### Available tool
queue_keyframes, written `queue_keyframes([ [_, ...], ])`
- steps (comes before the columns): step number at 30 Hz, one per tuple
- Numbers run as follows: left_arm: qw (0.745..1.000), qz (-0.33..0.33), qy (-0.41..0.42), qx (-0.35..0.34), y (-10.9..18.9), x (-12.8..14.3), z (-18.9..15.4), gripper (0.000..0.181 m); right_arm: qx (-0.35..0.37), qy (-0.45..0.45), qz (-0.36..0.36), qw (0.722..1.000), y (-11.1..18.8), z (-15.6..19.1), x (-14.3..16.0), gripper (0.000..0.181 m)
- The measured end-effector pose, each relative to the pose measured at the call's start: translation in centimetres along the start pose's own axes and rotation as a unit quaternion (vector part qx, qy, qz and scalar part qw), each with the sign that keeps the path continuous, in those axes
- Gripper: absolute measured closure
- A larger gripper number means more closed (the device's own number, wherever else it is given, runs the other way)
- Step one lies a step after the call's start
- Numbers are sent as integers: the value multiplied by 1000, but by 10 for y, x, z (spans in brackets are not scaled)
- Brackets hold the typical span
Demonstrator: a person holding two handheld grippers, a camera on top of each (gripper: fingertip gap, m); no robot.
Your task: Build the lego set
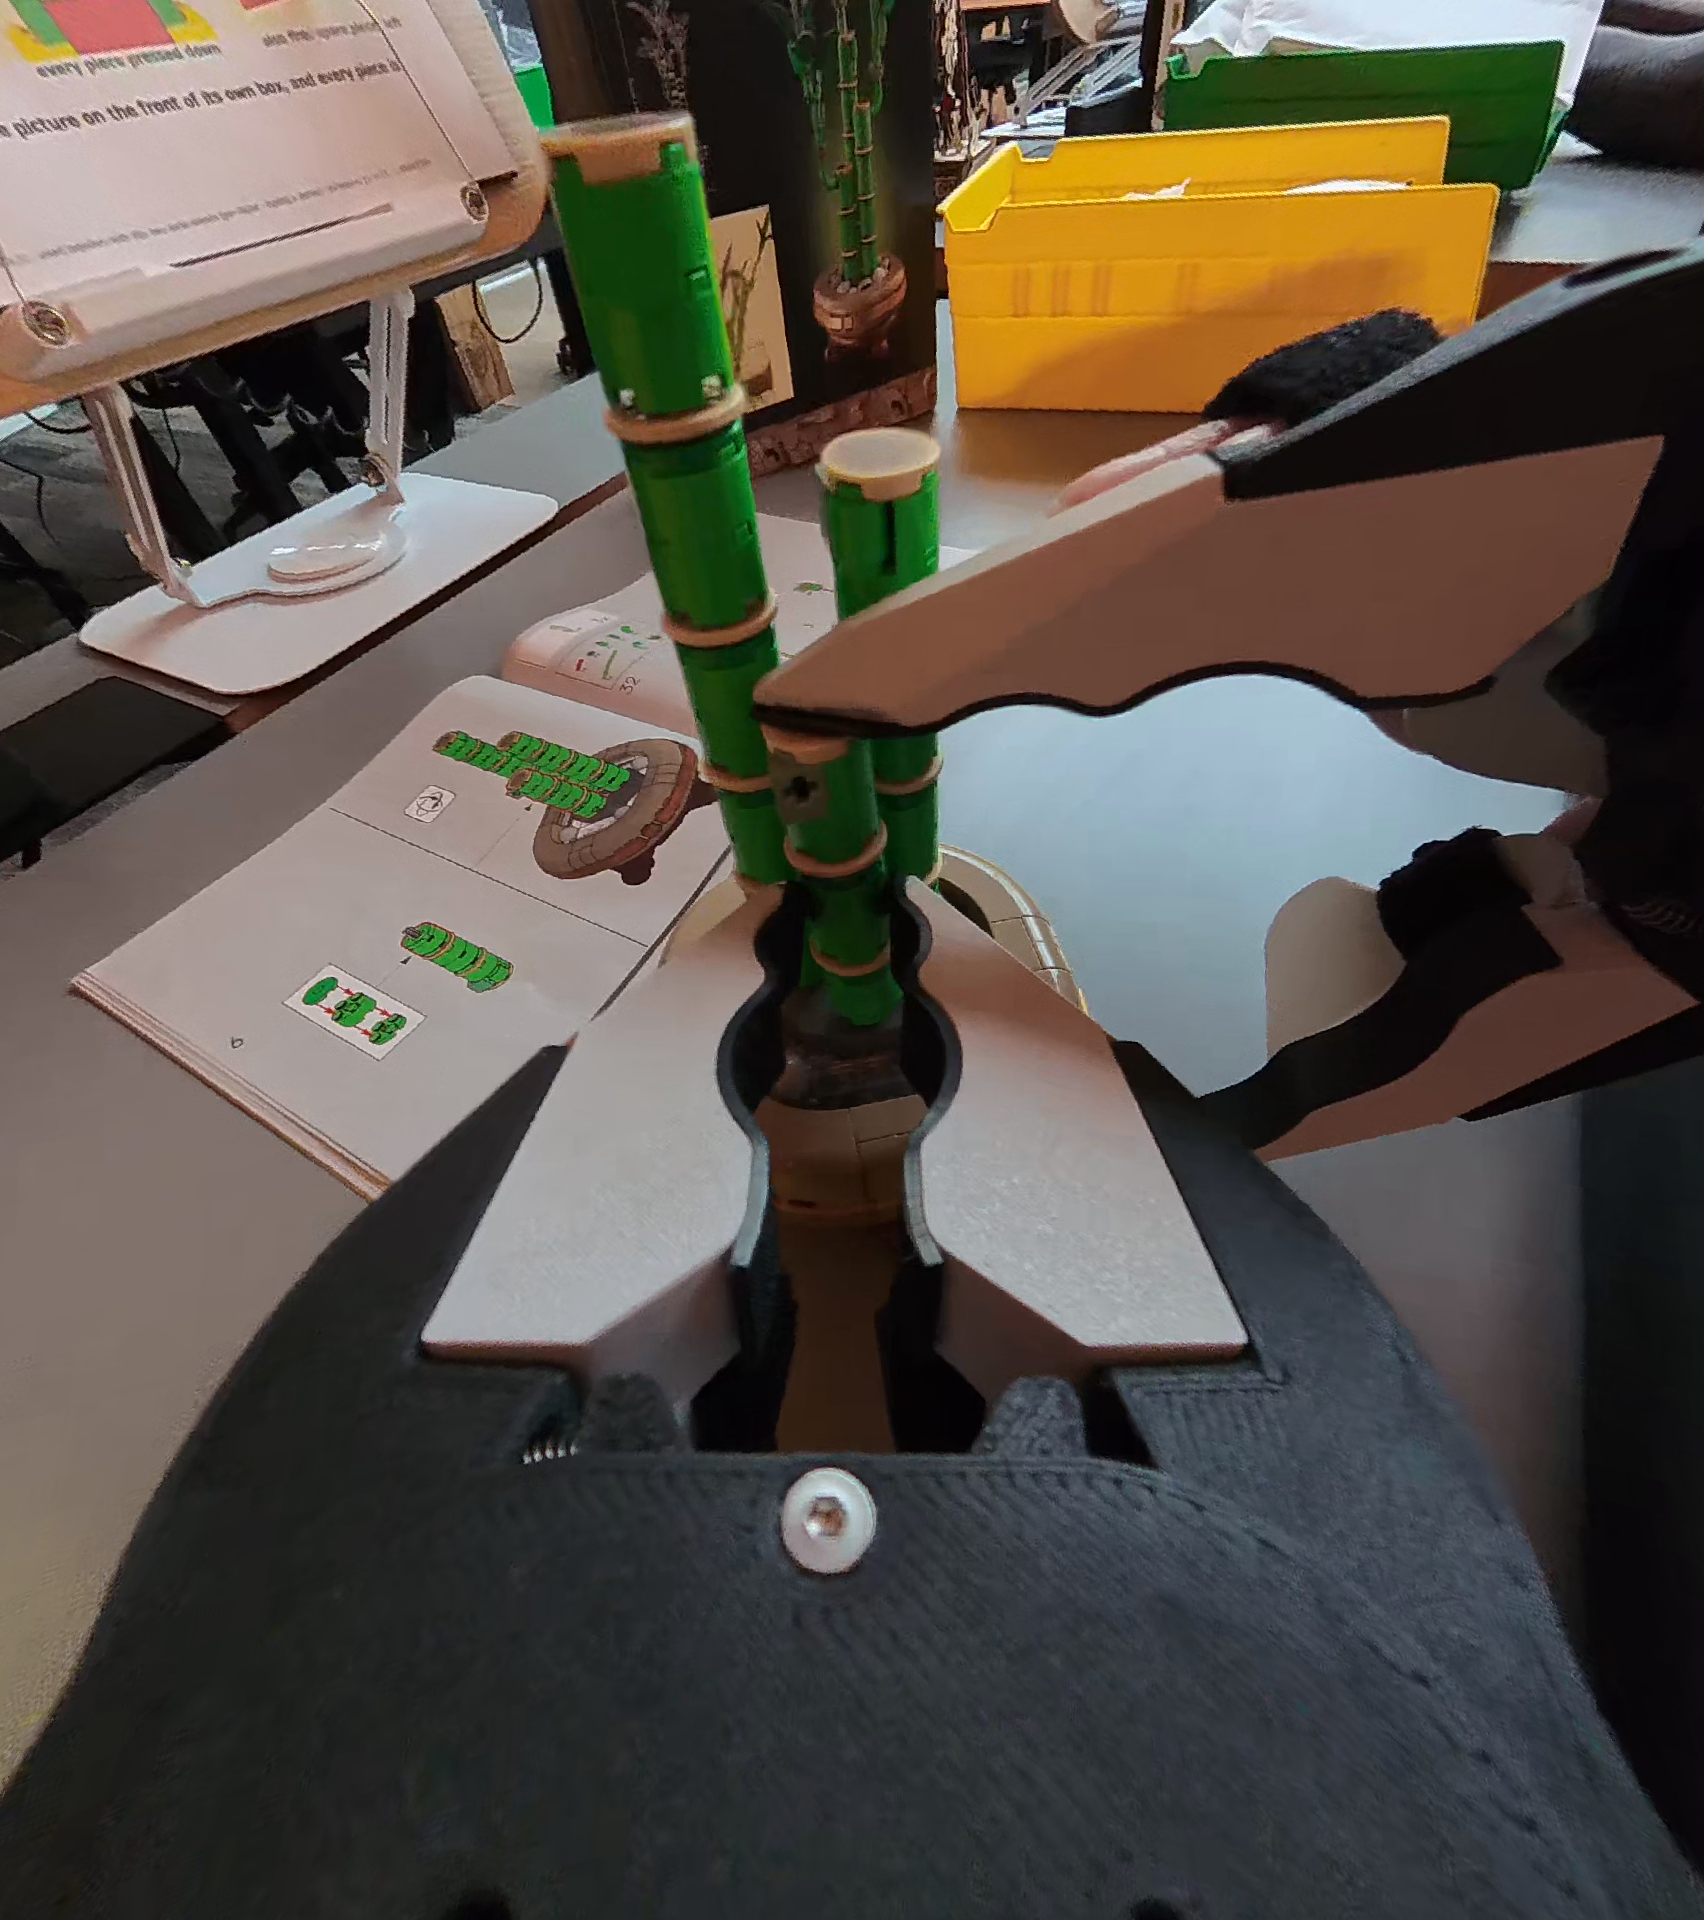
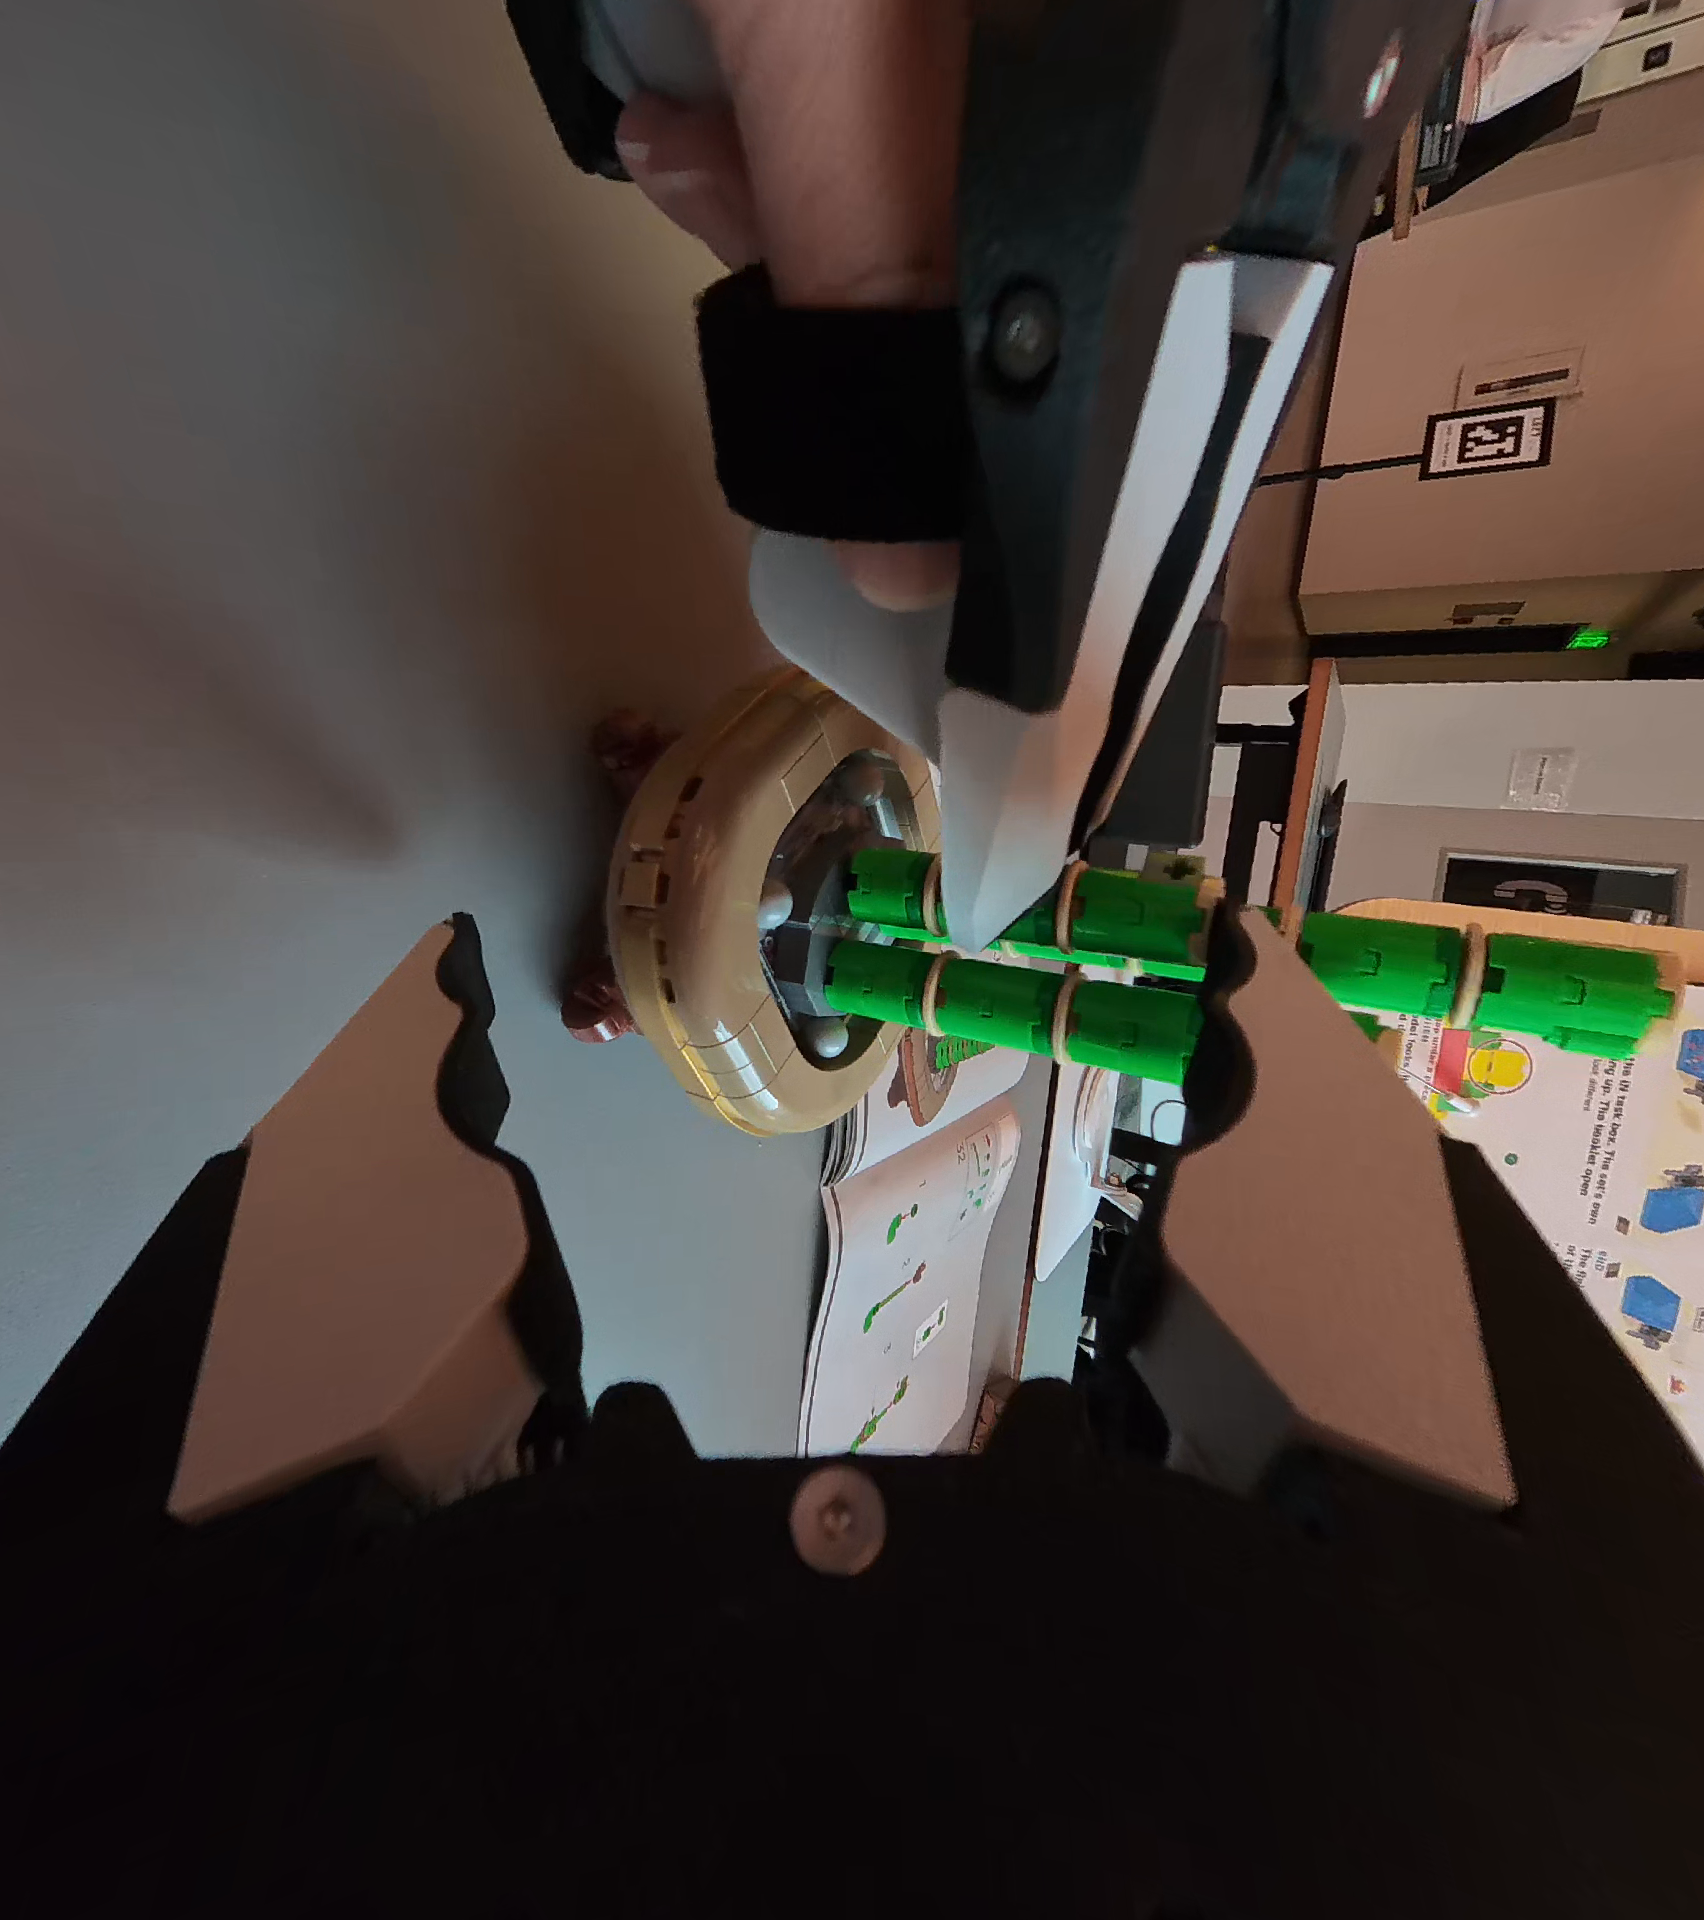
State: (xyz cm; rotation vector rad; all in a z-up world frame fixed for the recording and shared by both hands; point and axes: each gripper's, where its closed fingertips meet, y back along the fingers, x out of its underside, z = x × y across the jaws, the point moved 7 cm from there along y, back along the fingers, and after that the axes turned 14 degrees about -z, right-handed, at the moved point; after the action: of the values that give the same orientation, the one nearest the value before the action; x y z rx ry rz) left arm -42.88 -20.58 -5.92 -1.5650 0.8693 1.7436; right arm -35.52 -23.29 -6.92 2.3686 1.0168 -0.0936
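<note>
Your left gripper (image 1: pixel 840 940) is pinched around the shortest green bamboo stalk (image 1: pixel 843 914), low down just above the tan pot (image 2: pixel 713 914) sitting on the counter (image 1: pixel 100 1195). Your right gripper (image 2: pixel 848 956) is spread wide, one finger (image 1: pixel 983 649) resting on top of that short stalk, the other off to the side touching nothing. The tall stalk (image 1: pixel 682 468) leans a bit left. An open instruction booklet (image 1: pixel 391 935) lies beside the pot, with yellow bins (image 1: pixel 1212 281) farther back.

Bamboo stalks (image 1: pixel 692 499) and right tongs (image 1: pixel 1024 790) probably crowding the pot (image 1: pixel 1019 920).
</note>
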Motion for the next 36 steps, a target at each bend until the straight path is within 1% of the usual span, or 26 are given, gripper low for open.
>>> queue_keyframes([
  [10,1000,10,-7,1,0,2,-1,166,-2,17,14,1000,0,5,2,43],
  [21,1000,14,-7,0,0,3,-2,167,-3,8,6,1000,0,7,2,43],
  [26,1000,14,-13,-1,0,3,-2,166,1,-13,-11,1000,2,2,0,50],
  [29,1000,15,-12,-1,0,3,-3,166,19,-6,-11,1000,4,-4,1,49],
  [33,1000,16,-12,-1,0,3,-2,167,9,-9,-24,1000,7,-7,-1,50],
  [36,1000,16,-11,-2,0,3,-3,167,-2,6,-28,1000,6,-4,-2,52],
])
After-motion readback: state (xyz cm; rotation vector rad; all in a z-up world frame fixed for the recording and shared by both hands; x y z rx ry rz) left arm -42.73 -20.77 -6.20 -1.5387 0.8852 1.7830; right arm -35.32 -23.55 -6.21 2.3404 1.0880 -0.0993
